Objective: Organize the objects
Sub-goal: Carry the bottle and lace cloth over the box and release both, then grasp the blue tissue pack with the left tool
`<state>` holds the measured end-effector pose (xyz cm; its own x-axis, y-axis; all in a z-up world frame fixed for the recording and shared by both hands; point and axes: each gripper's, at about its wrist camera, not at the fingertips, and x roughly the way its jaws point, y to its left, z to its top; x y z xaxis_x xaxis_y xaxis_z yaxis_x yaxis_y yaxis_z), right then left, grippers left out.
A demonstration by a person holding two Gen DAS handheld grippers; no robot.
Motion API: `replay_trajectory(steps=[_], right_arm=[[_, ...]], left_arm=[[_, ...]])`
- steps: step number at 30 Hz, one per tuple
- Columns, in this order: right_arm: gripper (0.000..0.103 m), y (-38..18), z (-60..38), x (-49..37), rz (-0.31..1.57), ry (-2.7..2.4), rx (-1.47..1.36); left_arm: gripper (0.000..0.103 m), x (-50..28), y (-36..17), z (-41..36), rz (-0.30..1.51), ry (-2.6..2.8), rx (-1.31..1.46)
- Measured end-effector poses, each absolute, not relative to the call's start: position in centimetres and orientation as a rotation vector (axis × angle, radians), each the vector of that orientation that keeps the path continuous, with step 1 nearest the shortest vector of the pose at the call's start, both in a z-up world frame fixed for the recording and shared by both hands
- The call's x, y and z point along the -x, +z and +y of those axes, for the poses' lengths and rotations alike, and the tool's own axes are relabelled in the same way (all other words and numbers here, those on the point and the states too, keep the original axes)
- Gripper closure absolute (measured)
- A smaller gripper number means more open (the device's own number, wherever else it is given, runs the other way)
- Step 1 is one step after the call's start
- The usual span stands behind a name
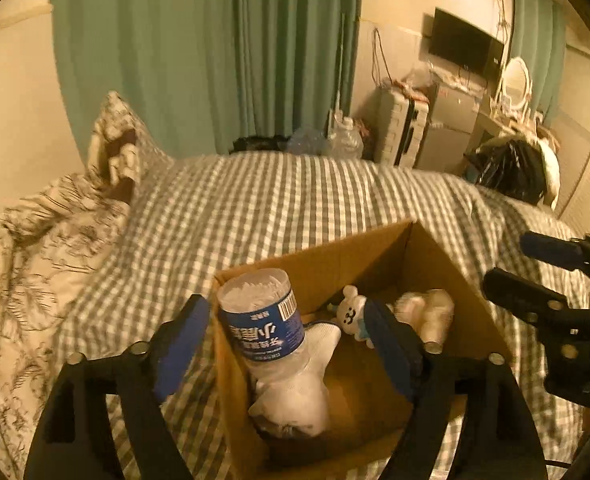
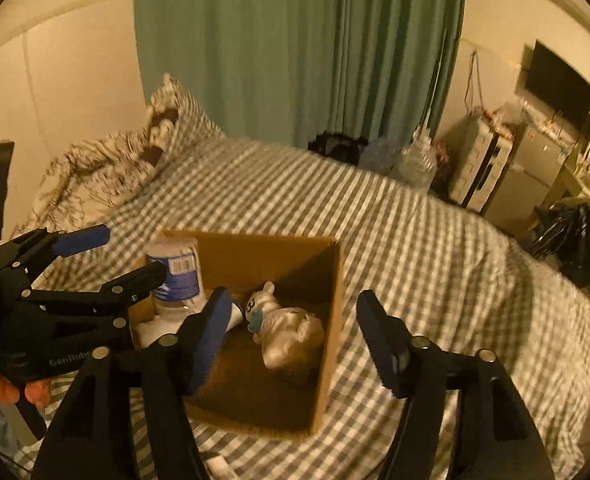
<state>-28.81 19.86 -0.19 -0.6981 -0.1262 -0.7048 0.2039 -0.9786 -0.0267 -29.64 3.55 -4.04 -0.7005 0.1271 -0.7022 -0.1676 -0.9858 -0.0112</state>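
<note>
The box (image 1: 435, 280) is sitting on the bed (image 1: 275, 200), near its foot edge, and everything gathered so far is lying inside it. The bottle (image 1: 263, 320) is standing upside down in the box's left corner, base up, its long axis running nearly vertical and leaning a little against the left wall. A white sock (image 1: 323, 336) is resting against its lower half. The toy (image 2: 261, 304) is lying mid-box, face up, and a pale bundle (image 2: 291, 336) is lying touching it on the right side.

The left gripper (image 1: 283, 344) is hovering directly over the bottle with its jaws spread wide, one finger outside the left wall, the other over the box interior; it is gripping nothing. The right gripper (image 2: 295, 340) is also spread wide and empty, hanging above the box's near-right part, one finger over the interior and the other out over the bed.

The left gripper is the nearer to the bottle, which is lying straight ahead between its fingers. No loose thing is showing on the bedcover, so the sorting is looking close to finished.
</note>
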Motion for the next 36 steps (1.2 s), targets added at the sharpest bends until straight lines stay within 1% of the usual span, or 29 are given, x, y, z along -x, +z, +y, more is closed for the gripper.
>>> replay_trajectory(steps=[2,3,7,9,12,16,20,24,25,30,36], right_arm=[[0.027,1.9,20.1,27.0,0.156,-2.764,-1.070],[0.024,3.1,20.2,26.0,0.155,-2.779,-1.039],[0.016,7.2,20.7,21.5,0.168,-2.826,-0.926],[0.010,8.7,20.8,19.4,0.179,-2.841,-0.884],[0.009,10.2,20.8,16.4,0.203,-2.853,-0.855],[0.008,10.4,21.2,12.7,0.216,-2.858,-0.861],[0.007,8.3,21.4,9.5,0.260,-2.843,-0.945],[0.007,4.5,21.6,7.1,0.292,-2.799,-1.055],[0.007,3.3,21.6,6.7,0.294,-2.788,-1.088],[0.008,-2.0,22.2,5.1,0.304,-2.734,-1.226],[0.007,-5.5,22.3,4.3,0.322,-2.706,-1.307]], left_arm=[[0.007,28.3,-2.2,3.3,0.072,2.789,1.093],[0.005,27.6,-1.2,3.2,0.068,2.803,1.069],[0.000,24.0,2.3,2.8,0.075,2.846,0.963],[0.000,22.1,3.7,2.7,0.082,2.862,0.912],[0.000,19.6,4.8,2.7,0.086,2.864,0.878],[0.000,16.3,4.7,2.5,0.106,2.849,0.870],[0.000,13.2,2.9,2.7,0.153,2.831,0.893],[0.000,10.2,-0.3,3.5,0.233,2.810,0.943],[0.000,9.4,-1.5,3.9,0.262,2.809,0.968],[0.000,6.8,-7.0,5.3,0.290,2.745,1.082],[0.000,5.0,-13.4,6.6,0.303,2.641,1.267]])
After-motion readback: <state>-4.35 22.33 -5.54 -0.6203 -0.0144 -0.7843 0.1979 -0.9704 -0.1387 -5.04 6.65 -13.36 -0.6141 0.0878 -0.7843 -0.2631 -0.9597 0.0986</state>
